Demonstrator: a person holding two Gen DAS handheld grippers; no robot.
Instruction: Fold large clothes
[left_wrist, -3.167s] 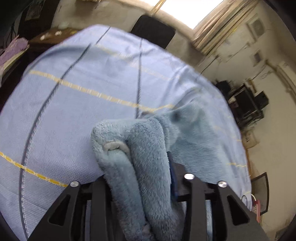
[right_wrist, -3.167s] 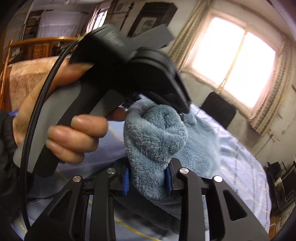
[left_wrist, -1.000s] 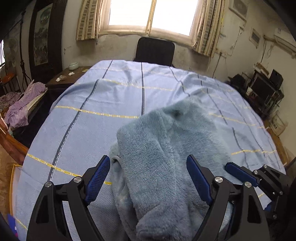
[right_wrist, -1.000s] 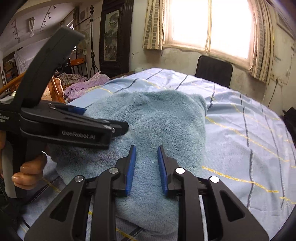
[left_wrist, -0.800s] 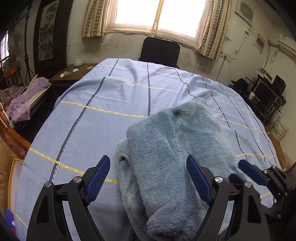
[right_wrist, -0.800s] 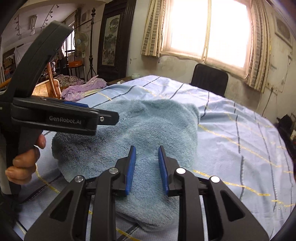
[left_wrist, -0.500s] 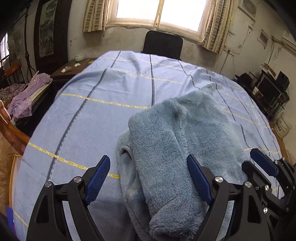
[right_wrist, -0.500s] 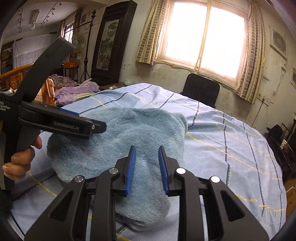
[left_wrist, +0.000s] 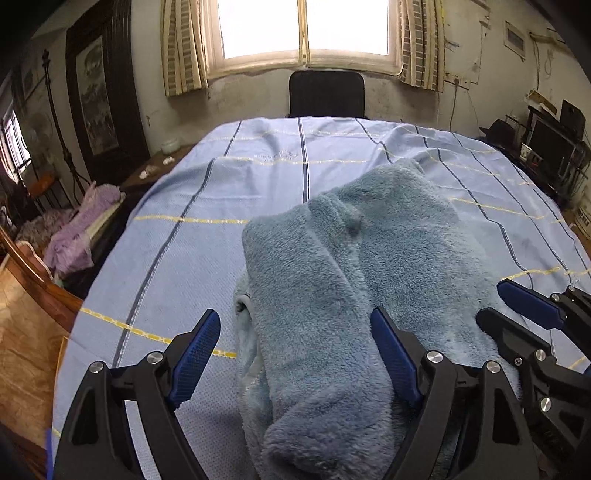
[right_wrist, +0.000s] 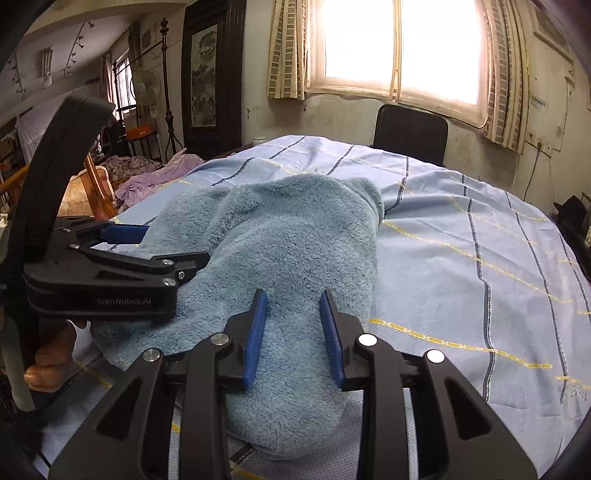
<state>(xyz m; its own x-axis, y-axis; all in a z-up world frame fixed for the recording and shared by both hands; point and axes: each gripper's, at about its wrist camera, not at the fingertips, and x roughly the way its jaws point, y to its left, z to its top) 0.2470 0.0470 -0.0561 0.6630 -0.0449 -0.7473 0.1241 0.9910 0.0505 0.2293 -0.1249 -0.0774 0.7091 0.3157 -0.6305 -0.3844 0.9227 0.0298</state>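
Note:
A fluffy blue-grey garment lies folded in a thick bundle on the light blue striped bed sheet; it also shows in the right wrist view. My left gripper is wide open and empty, its blue pads standing on either side of the bundle's near end. My right gripper is partly open and empty, just above the garment's near end. The right gripper also shows at the lower right of the left wrist view, and the left gripper at the left of the right wrist view.
A black chair stands at the bed's far end under the window. Purple clothes lie on furniture left of the bed, beside a wooden frame. Shelves with electronics stand at the right.
Both grippers have let go of the garment, which now rests folded on the bed. Both have drawn back and risen a little; the right jaws have opened slightly wider.

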